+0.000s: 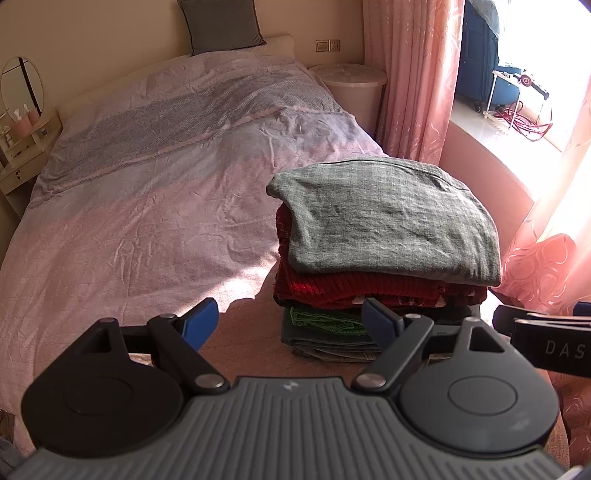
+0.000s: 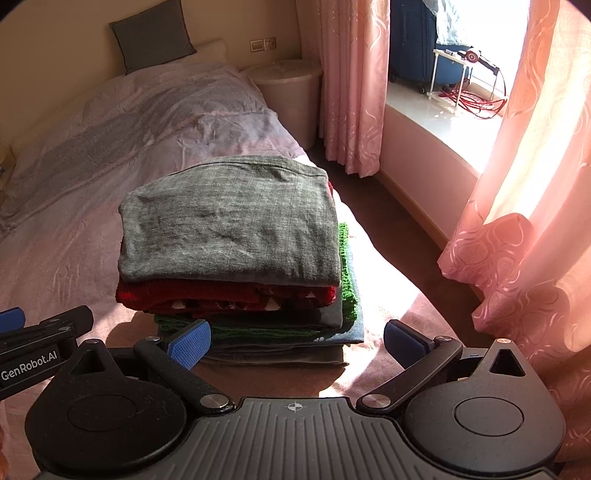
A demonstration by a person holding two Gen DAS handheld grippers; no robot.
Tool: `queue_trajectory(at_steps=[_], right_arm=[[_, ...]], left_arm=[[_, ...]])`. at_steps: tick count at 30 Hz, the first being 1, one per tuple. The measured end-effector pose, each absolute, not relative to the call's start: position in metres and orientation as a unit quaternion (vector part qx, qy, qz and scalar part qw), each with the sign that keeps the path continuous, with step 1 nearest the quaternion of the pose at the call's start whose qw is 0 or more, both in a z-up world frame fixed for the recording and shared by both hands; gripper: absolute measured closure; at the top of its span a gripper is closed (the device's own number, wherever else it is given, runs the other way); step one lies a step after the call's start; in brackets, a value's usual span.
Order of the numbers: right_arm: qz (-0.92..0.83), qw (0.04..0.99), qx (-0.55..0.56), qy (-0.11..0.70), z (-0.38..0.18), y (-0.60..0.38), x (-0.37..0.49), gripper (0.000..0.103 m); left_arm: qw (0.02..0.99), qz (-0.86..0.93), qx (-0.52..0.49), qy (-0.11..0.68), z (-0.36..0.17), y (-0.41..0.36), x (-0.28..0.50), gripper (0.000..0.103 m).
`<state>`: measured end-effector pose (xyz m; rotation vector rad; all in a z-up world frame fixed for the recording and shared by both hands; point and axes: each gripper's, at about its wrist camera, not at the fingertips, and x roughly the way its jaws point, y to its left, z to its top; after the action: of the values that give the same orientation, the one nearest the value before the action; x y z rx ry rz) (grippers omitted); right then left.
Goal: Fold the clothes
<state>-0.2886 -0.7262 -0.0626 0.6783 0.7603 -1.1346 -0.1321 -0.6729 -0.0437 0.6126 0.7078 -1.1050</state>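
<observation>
The left gripper [image 1: 290, 323] and the right gripper [image 2: 297, 341] both hover with blue-padded jaws spread wide and nothing between them, side by side just short of a stack of folded clothes [image 2: 240, 266] that sits near the foot end of the bed [image 1: 147, 192], toward its window-side edge. A grey garment [image 1: 388, 218] lies squared on top, above a red patterned knit sweater [image 2: 221, 295], a green knit piece [image 2: 345, 280] and what looks like denim [image 2: 280, 352] at the bottom. Judging by the neat pile and the absence of any loose garment on the pink duvet, the folding appears finished or nearly so; whether more laundry waits outside either view cannot be told. The only container in sight, a lidded white bin [image 1: 351, 88] beside the head of the bed by the pink curtain [image 1: 413, 74], has its lid on, so its contents are hidden. A grey pillow [image 1: 221, 26] leans against the wall at the head of the bed.
</observation>
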Motion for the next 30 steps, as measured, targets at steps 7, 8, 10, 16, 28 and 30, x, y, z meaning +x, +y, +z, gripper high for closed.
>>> queue_trajectory(at_steps=[7,8,10,16,28,30], right_arm=[[-0.512,0.717,0.308,0.359,-0.079,-0.741,-0.283,0.001],[-0.512,0.716,0.309,0.360,-0.081,-0.743,-0.283,0.001],[-0.511,0.714,0.311,0.363,-0.086,-0.747,-0.282,0.001],[-0.510,0.708,0.315,0.375,-0.100,-0.756,-0.277,0.001],[-0.507,0.699,0.320,0.391,-0.121,-0.770,-0.268,0.001],[-0.506,0.698,0.320,0.393,-0.122,-0.772,-0.268,0.001]], left_arm=[[0.742,-0.506,0.287,0.333,-0.059,-0.687,-0.128,0.021],[0.741,-0.506,0.288,0.335,-0.062,-0.689,-0.128,0.021],[0.738,-0.507,0.290,0.338,-0.067,-0.693,-0.127,0.021],[0.730,-0.507,0.299,0.347,-0.084,-0.705,-0.124,0.021],[0.723,-0.510,0.303,0.355,-0.101,-0.719,-0.120,0.021],[0.722,-0.509,0.304,0.356,-0.103,-0.721,-0.119,0.021]])
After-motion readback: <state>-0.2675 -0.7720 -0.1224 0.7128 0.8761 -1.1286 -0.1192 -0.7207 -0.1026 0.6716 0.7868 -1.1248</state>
